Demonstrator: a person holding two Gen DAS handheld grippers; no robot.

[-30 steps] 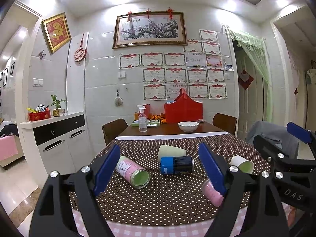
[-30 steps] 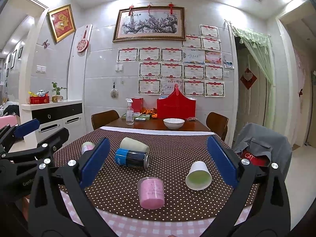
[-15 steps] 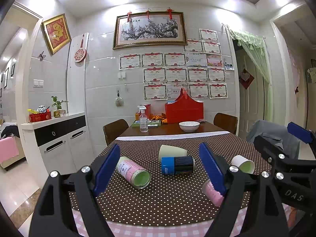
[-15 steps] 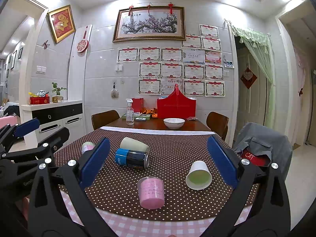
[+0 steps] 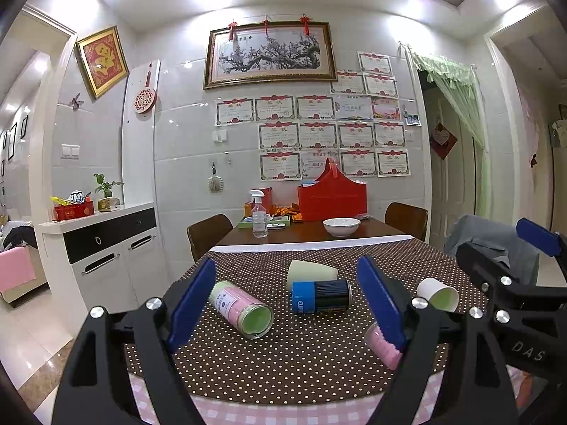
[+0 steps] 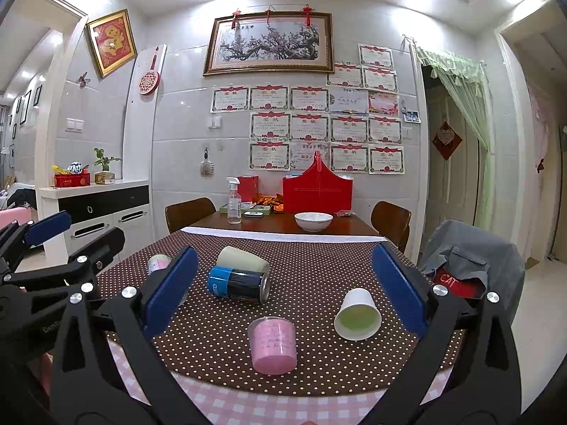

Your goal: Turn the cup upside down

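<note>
Several cups lie on their sides on a brown dotted tablecloth [image 6: 319,265]. A white paper cup [image 6: 358,315] lies at the right, mouth toward me. A pink cup [image 6: 273,345] lies at the near middle. A blue-black can [image 6: 239,283] and a cream cup [image 6: 242,260] lie behind it. Another pink cup [image 5: 241,310] lies at the left. My left gripper [image 5: 287,304] is open and empty, short of the cups. My right gripper [image 6: 283,297] is open and empty, held before the pink cup and paper cup.
A white bowl [image 6: 313,220], spray bottle [image 6: 234,202] and red box [image 6: 317,193] stand on the far wooden table part. Chairs [image 6: 189,212] flank it. A grey-covered chair [image 6: 475,265] stands at the right. A white cabinet [image 5: 106,241] is at the left.
</note>
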